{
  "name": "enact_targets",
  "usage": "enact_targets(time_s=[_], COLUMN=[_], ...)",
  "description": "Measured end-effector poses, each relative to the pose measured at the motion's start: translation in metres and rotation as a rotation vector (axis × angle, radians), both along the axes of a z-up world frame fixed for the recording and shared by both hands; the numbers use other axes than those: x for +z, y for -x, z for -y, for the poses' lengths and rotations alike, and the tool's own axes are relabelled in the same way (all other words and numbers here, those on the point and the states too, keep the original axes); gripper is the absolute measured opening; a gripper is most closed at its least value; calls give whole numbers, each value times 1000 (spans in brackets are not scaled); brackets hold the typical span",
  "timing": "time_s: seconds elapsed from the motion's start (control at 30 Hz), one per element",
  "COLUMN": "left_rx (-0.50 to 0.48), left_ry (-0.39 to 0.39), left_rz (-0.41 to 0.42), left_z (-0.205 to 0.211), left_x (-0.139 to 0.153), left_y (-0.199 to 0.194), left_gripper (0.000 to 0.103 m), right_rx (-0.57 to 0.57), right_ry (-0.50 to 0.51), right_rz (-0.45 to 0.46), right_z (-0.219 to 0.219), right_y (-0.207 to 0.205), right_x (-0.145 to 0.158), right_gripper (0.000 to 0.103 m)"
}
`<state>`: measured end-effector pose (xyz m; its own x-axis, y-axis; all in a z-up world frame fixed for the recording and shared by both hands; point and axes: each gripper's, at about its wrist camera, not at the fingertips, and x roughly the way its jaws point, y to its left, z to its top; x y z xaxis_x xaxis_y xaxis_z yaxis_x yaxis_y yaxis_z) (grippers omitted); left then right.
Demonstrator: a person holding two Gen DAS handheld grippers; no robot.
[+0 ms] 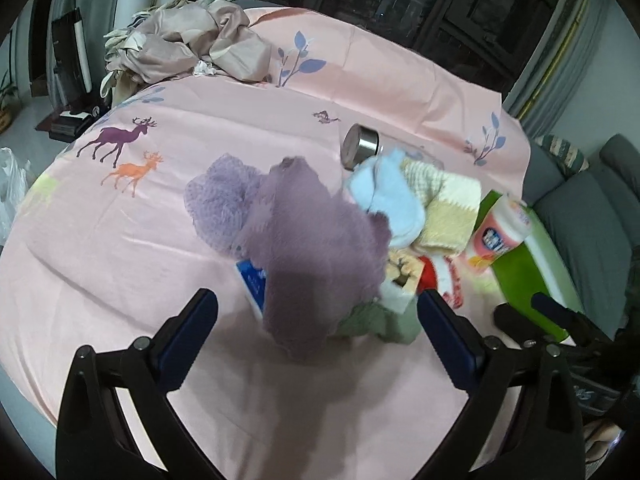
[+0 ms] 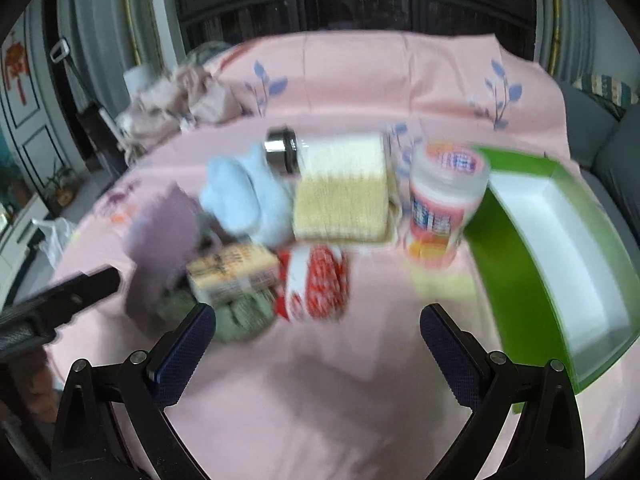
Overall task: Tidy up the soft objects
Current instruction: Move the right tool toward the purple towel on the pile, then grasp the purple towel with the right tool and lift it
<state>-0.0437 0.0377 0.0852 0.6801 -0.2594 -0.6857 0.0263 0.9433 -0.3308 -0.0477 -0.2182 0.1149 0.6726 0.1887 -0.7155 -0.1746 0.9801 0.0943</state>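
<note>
1. Landmark: the purple fleece cloth (image 1: 316, 248) lies crumpled on the pink bedsheet (image 1: 120, 260), its long axis running from the near edge of the sheet toward the far side.
2. Left hand-held gripper (image 1: 318, 312): jaws spread wide, nothing between the pads; the near end of the purple fleece cloth lies just beyond the fingertips, not touched.
3. Right hand-held gripper (image 2: 318, 324): jaws spread wide and empty, above bare sheet, to the right of the purple fleece cloth.
4. Lilac mesh cloth (image 1: 220, 204): touching the purple fleece cloth on its left side, partly under it.
5. Light blue sock (image 1: 384, 196): touching the far right corner of the purple fleece cloth.
6. Cream and yellow knit piece (image 2: 344, 192): right of the purple fleece cloth, beyond the blue sock; folded into a block, its long axis pointing away from the cameras.
7. Olive green cloth (image 1: 376, 316): bunched under the near right edge of the purple fleece cloth.
8. Red and white patterned item (image 2: 316, 284): right of the purple fleece cloth, past a small printed box (image 2: 232, 268).
9. Metal-lidded jar (image 1: 360, 146): lying on its side beyond the purple fleece cloth, lid facing left.
10. Pink labelled tub (image 2: 444, 200) and green tray (image 2: 516, 264): well to the right of the purple fleece cloth; the tray interior is white and it stands tilted
</note>
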Motion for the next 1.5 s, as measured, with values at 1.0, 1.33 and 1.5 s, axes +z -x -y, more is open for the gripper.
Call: enact_targets(time_s=[1.0, 1.33, 1.5], left_rx=[-122, -172, -198], left_ry=[84, 61, 51], left_rz=[-71, -18, 77], left_z=[-8, 0, 8], left_x=[-32, -21, 5], left_y=[-45, -39, -23], left_gripper=[31, 15, 15], right_rx=[173, 195, 200], right_ry=[-233, -310, -369], right_rz=[-377, -317, -224], right_z=[-109, -102, -85], right_y=[-106, -93, -73], right_x=[-45, -43, -14], right_gripper=[50, 12, 12])
